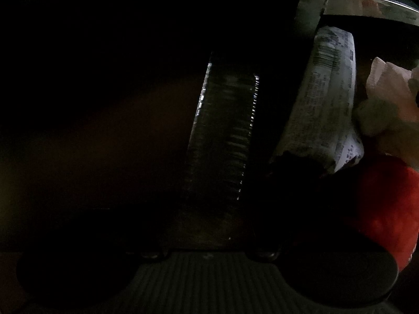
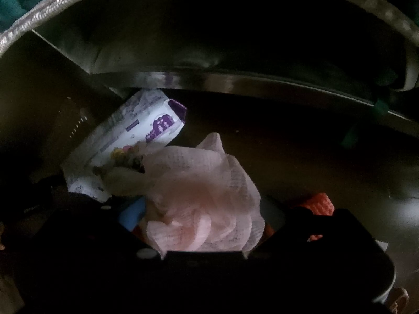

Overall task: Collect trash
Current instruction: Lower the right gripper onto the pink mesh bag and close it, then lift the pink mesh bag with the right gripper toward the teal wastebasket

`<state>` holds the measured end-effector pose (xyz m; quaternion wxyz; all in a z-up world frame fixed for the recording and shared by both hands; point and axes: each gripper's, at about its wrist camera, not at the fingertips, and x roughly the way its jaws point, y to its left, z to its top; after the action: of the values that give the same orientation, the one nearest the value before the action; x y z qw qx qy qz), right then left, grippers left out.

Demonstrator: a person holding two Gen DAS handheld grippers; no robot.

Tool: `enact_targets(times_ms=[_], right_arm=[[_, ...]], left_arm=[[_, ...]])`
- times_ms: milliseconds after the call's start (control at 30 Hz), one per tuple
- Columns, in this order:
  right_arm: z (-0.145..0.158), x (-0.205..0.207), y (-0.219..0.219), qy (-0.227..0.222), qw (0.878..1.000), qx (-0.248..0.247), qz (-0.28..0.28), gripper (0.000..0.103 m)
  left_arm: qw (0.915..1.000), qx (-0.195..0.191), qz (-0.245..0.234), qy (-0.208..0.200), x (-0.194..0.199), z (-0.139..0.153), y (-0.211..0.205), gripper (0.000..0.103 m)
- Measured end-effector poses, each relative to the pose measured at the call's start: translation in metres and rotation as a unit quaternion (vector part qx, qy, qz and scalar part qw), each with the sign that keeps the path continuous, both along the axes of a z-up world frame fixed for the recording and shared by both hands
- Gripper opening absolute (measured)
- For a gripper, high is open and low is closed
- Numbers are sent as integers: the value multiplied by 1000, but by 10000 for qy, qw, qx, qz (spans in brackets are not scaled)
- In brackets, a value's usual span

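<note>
Both views look down into a dim bin (image 2: pixel 235 81). Inside lie a white printed wrapper (image 2: pixel 136 141), a pink crumpled tissue (image 2: pixel 199 188) and something red (image 1: pixel 387 209). The right gripper (image 2: pixel 201 225) seems to pinch the tissue, though its fingers are lost in shadow. The left gripper's (image 1: pixel 251 130) spread cannot be told; only one ridged finger (image 1: pixel 222 136) shows beside the wrapper

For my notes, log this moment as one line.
place: inside bin | right tool: around pink netting | nearby: white wrapper | light: dim
</note>
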<state>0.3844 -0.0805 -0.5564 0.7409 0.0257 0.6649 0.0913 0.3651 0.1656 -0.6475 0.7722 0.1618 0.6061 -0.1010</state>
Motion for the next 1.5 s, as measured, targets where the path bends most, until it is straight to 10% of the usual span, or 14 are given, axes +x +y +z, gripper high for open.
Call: enact_targets(times_ms=[267, 433, 900, 1500], right_arm=[[-2, -1, 2, 8, 9999, -112, 114, 78], [-5, -1, 3, 166, 9997, -127, 155, 43], [28, -11, 6, -116, 9992, -177, 341, 24], [211, -63, -20, -1244, 9907, 27, 543, 22]], left_arm=[[10000, 48, 25, -76, -4, 2, -10, 43], [9998, 103, 60, -142, -15, 26, 11, 43], [9956, 50, 911, -219, -29, 46, 26, 43], [9753, -352, 1911, -1051, -62, 199, 43, 43]])
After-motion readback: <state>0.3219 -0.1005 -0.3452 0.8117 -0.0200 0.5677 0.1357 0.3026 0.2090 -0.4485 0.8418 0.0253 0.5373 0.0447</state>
